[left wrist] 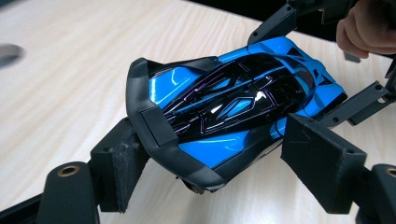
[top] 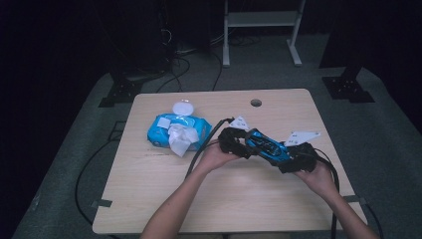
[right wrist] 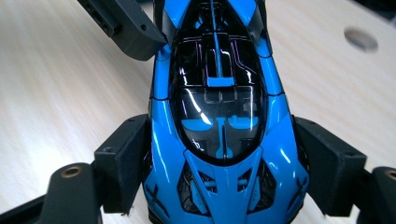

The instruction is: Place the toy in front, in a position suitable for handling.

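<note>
Room: we work at a pale wooden table (top: pixel 164 199) on grey carpet, with dark surroundings and a white frame at the back.
Toy car: the blue and black toy car (top: pixel 266 146) hangs just over the right middle of the table, carried between our two tools, one at each end.
Right gripper: the right gripper (right wrist: pixel 222 179) straddles the nose, and its pads sit against both flanks, so we judge it pinched on the toy car.
Left gripper: the left gripper (left wrist: pixel 205 161) takes the tail; the near-left pad touches the rear bumper corner, while the other pad seems to stand slightly off the body, so we cannot tell if it truly clamps.
Step in hand: we read this as a two-handed lift of the toy car.
Doing it well: we should keep both hands level and moving together, hold the squeeze steady on the glossy shell, and avoid twisting one end against the other, since the smooth body could slip out.
Wipes pack: a blue wipes pack (top: pixel 169 130) with a tissue pulled up lies to the left, well apart, a white lid (top: pixel 182 107) just behind it.
High view adds: both forearms, the cables and the pack.
Gripper views add: the pad contact at nose and tail, which the high view leaves too small to judge.
</note>
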`<state>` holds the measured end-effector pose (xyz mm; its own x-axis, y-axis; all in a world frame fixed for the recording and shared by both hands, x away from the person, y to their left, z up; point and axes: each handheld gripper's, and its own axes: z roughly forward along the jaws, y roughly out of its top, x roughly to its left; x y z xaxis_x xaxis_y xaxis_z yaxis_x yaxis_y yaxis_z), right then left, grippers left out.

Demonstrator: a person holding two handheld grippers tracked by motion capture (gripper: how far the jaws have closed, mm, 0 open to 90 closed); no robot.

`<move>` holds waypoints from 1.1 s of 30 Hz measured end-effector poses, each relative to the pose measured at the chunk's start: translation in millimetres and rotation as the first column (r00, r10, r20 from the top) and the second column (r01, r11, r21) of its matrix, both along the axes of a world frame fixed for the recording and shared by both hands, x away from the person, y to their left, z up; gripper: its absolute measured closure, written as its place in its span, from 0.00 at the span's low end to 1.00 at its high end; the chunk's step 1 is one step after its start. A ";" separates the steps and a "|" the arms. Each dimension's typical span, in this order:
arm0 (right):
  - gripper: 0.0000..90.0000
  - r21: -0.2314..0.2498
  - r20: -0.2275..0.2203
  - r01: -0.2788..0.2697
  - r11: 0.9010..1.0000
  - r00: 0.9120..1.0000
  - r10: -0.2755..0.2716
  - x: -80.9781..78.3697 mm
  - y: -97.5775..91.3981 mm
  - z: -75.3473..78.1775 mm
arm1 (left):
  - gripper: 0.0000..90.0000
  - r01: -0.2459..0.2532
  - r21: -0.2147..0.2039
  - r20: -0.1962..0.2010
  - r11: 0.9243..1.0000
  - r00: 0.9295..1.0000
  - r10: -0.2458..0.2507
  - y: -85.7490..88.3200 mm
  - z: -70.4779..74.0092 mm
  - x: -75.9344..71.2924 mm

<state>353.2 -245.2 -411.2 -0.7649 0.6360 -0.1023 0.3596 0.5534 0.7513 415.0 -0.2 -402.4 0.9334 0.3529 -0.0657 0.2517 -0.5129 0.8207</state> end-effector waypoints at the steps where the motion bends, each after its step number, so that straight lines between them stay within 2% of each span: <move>1: 0.26 -0.002 0.006 -0.011 1.000 1.000 0.011 -1.7 5.5 5.1 | 0.25 0.000 0.000 0.000 1.000 1.000 0.000 0.0 0.0 0.0; 2: 0.26 -0.005 0.016 -0.021 1.000 1.000 0.021 -3.6 11.5 9.7 | 0.25 -0.020 0.000 0.024 1.000 1.000 0.020 13.4 9.1 -9.7; 3: 0.26 -0.005 0.016 -0.021 1.000 1.000 0.021 -3.6 11.5 9.7 | 0.25 -0.020 0.000 0.024 1.000 1.000 0.020 13.4 9.1 -9.7; 4: 0.26 -0.006 0.026 -0.044 0.999 0.999 0.044 -7.4 24.8 18.0 | 0.24 -0.044 0.001 0.034 0.999 0.998 0.044 28.7 16.6 -19.3; 6: 0.26 -0.013 0.036 -0.073 0.997 0.997 0.073 -10.9 39.1 25.2 | 0.24 -0.071 -0.003 0.040 0.997 0.997 0.072 45.0 21.4 -29.9; 7: 0.26 -0.013 0.036 -0.073 0.997 0.997 0.073 -10.9 39.1 25.2 | 0.24 -0.071 -0.003 0.040 0.997 0.997 0.072 45.0 21.4 -29.9; 8: 0.26 -0.017 0.044 -0.101 0.995 0.994 0.102 -15.1 53.9 30.5 | 0.23 -0.099 -0.008 0.042 0.995 0.994 0.100 60.8 23.8 -40.9; 9: 0.26 -0.014 0.044 -0.117 0.993 0.992 0.118 -16.8 61.3 31.8 | 0.23 -0.099 -0.008 0.042 0.995 0.994 0.100 60.8 23.8 -40.9; 10: 0.26 -0.020 0.041 -0.135 0.991 0.990 0.136 -18.4 68.2 32.5 | 0.23 -0.123 -0.007 0.042 0.992 0.992 0.123 75.6 23.7 -51.6; 11: 0.26 -0.022 0.044 -0.154 0.988 0.987 0.154 -19.9 74.9 32.4 | 0.22 -0.123 -0.007 0.042 0.992 0.992 0.123 75.6 23.7 -51.6; 12: 0.26 -0.020 0.042 -0.171 0.985 0.984 0.172 -21.3 81.3 31.7 | 0.21 -0.136 0.010 0.044 0.991 0.990 0.136 89.7 21.9 -61.5; 14: 0.26 -0.022 0.039 -0.201 0.979 0.979 0.201 -23.6 93.7 28.1 | 0.21 -0.158 0.004 0.037 0.987 0.987 0.158 102.2 18.4 -70.5; 15: 0.26 -0.022 0.039 -0.201 0.979 0.979 0.201 -23.6 93.7 28.1 | 0.21 -0.158 0.004 0.037 0.987 0.987 0.158 102.2 18.4 -70.5; 16: 0.26 -0.011 0.030 -0.223 0.975 0.974 0.223 -26.0 104.5 22.6 | 0.21 -0.171 0.007 0.029 0.985 0.985 0.171 112.4 12.8 -76.7; 17: 0.26 -0.011 0.030 -0.223 0.975 0.974 0.223 -26.0 104.5 22.6 | 0.21 -0.171 0.007 0.029 0.985 0.985 0.171 112.4 12.8 -76.7; 18: 0.26 -0.010 0.016 -0.248 0.969 0.969 0.248 -26.9 112.8 14.9 | 0.21 -0.180 0.011 0.015 0.984 0.984 0.180 120.5 4.5 -81.4; 19: 0.26 -0.010 0.016 -0.248 0.969 0.969 0.248 -26.9 112.8 14.9 | 0.21 -0.180 0.011 0.015 0.984 0.984 0.180 120.5 4.5 -81.4; 20: 0.26 -0.012 -0.005 -0.267 0.964 0.964 0.267 -26.9 119.3 6.0 | 0.21 -0.187 0.014 0.000 0.982 0.982 0.187 126.0 -5.2 -84.9; 21: 0.26 -0.012 -0.005 -0.267 0.964 0.964 0.267 -26.9 119.3 6.0 | 0.20 -0.187 0.014 0.000 0.982 0.982 0.187 126.0 -5.2 -84.9; 22: 0.26 -0.028 -0.022 -0.281 0.959 0.960 0.280 -26.6 124.6 -3.4 | 0.20 -0.193 0.013 -0.014 0.981 0.981 0.193 129.2 -15.8 -87.1; 23: 0.26 -0.028 -0.022 -0.281 0.959 0.960 0.280 -26.6 124.6 -3.4 | 0.19 -0.193 0.013 -0.014 0.981 0.981 0.193 129.2 -15.8 -87.1; 24: 0.26 -0.036 -0.041 -0.290 0.956 0.956 0.289 -25.8 128.5 -12.7 | 0.18 -0.196 0.011 -0.037 0.981 0.980 0.196 131.1 -26.2 -88.1; 25: 0.26 -0.036 -0.041 -0.290 0.956 0.956 0.289 -25.8 128.5 -12.7 | 0.17 -0.196 0.011 -0.037 0.981 0.980 0.196 131.1 -26.2 -88.1; 26: 0.26 -0.039 -0.067 -0.300 0.953 0.952 0.297 -24.9 130.6 -21.3 | 0.17 -0.196 0.021 -0.049 0.980 0.979 0.197 132.0 -34.9 -89.3; 27: 0.26 -0.041 -0.074 -0.306 0.951 0.950 0.303 -24.3 131.1 -25.7 | 0.17 -0.195 0.026 -0.062 0.980 0.979 0.196 132.2 -38.7 -89.5; 33: 0.26 -0.055 -0.122 -0.325 0.944 0.941 0.317 -21.6 133.4 -44.1 | 0.17 -0.195 0.049 -0.091 0.980 0.976 0.199 131.4 -55.1 -89.9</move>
<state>331.6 -111.8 -455.3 -0.9363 0.3485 -0.0433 0.2315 0.7051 0.6703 325.1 131.2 -457.5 0.8353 0.5335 -0.1329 0.4270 -0.4772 0.7681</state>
